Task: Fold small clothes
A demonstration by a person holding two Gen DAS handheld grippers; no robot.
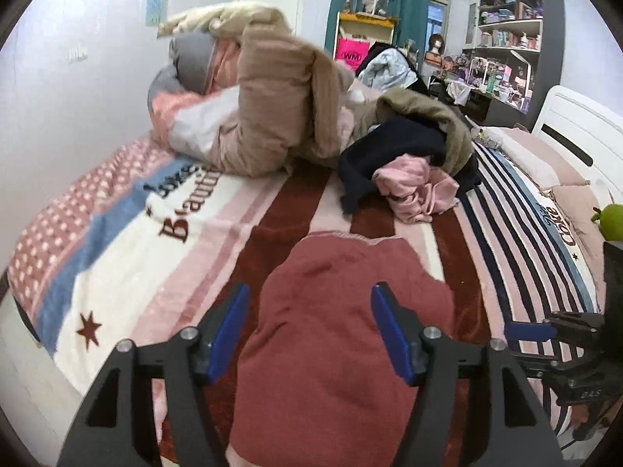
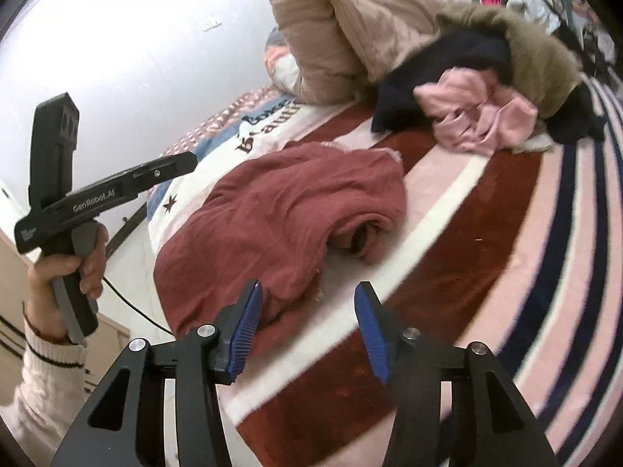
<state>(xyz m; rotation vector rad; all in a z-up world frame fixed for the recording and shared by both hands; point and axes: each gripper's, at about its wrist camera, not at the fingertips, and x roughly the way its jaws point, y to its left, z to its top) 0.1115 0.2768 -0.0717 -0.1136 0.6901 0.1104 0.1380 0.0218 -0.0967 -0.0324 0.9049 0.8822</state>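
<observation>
We look down along two handheld grippers at a bed covered by a striped blanket (image 1: 128, 257). A dusty-red garment (image 1: 335, 330) lies folded on the blanket, at six o'clock in the left wrist view and at nine o'clock of centre in the right wrist view. Our left gripper (image 1: 309, 330) hangs above it with its blue pads apart and nothing pinched between them. Our right gripper (image 2: 307, 330) hovers at the garment's near edge, its fingers likewise spread and empty. At one o'clock from the red garment sits a heap of unfolded clothes: a crumpled pink piece (image 1: 416, 190) against a dark navy one (image 1: 389, 148), with an olive coat (image 1: 436, 116) behind. A bundled beige duvet (image 1: 272, 105) rises at twelve o'clock.
</observation>
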